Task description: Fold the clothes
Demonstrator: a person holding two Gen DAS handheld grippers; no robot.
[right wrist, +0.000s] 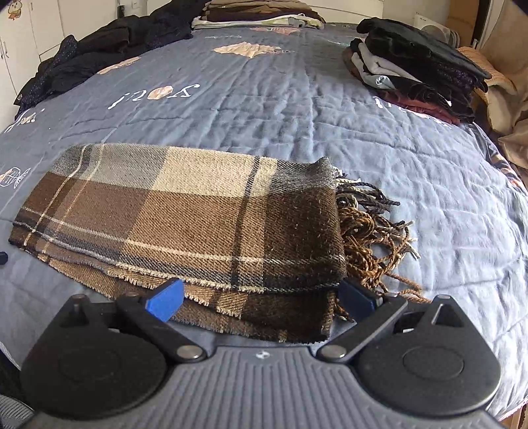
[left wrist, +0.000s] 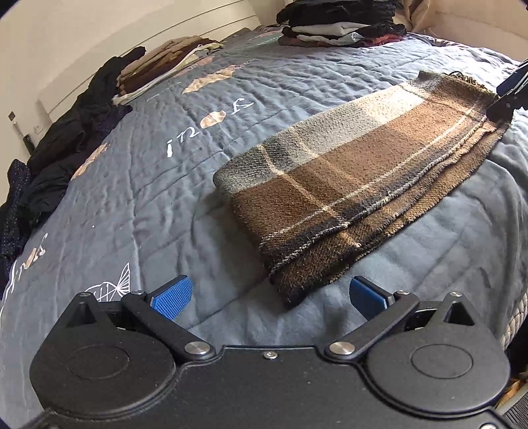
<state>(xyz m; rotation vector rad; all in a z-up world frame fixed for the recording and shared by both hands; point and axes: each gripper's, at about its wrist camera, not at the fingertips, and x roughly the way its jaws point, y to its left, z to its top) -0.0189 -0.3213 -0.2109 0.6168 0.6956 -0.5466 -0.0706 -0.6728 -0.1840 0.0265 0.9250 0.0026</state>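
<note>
A brown, beige and grey plaid scarf lies folded into a long band on the blue quilt. My left gripper is open just above the quilt, its blue pads either side of the scarf's near folded corner without touching it. In the right wrist view the scarf has its tasselled fringe spilling out on the right. My right gripper is open, with the scarf's lower layers lying between its fingers. The right gripper also shows at the scarf's far end in the left wrist view.
A stack of dark folded clothes sits at the quilt's far right, a beige and brown stack at the back, and a loose heap of black garments at the far left. Bare quilt lies beyond the scarf.
</note>
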